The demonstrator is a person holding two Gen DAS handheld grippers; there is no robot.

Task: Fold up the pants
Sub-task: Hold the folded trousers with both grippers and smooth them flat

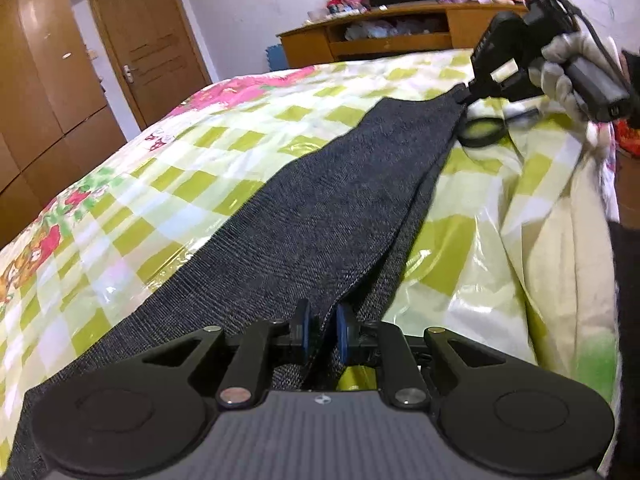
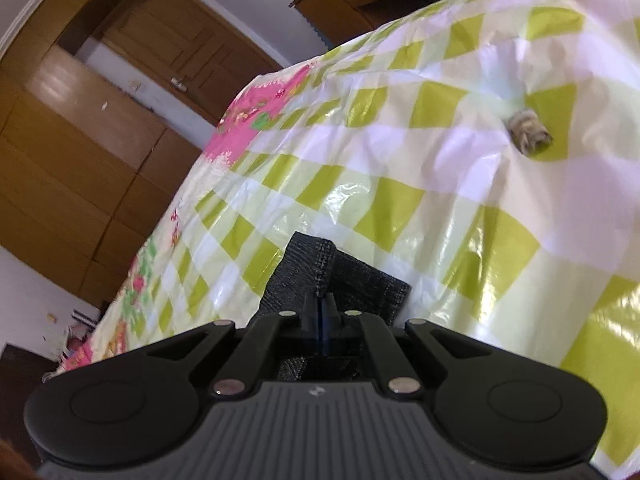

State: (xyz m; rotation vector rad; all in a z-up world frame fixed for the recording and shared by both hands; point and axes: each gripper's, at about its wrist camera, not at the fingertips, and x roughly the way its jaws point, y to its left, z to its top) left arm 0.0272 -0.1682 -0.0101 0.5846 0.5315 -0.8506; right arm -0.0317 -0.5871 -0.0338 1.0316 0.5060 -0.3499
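Left wrist view: the left tool (image 1: 322, 330) is nearly closed, pinching an edge of the dark grey pants (image 1: 304, 216), which stretch across the checkered bed (image 1: 168, 168) to the right tool (image 1: 466, 96), held by a gloved hand (image 1: 568, 76). A wooden door (image 1: 148, 40) stands beyond.

Right wrist view: the right tool (image 2: 320, 312) is clamped tight on a pants corner (image 2: 320, 272) above the bed (image 2: 400, 152).
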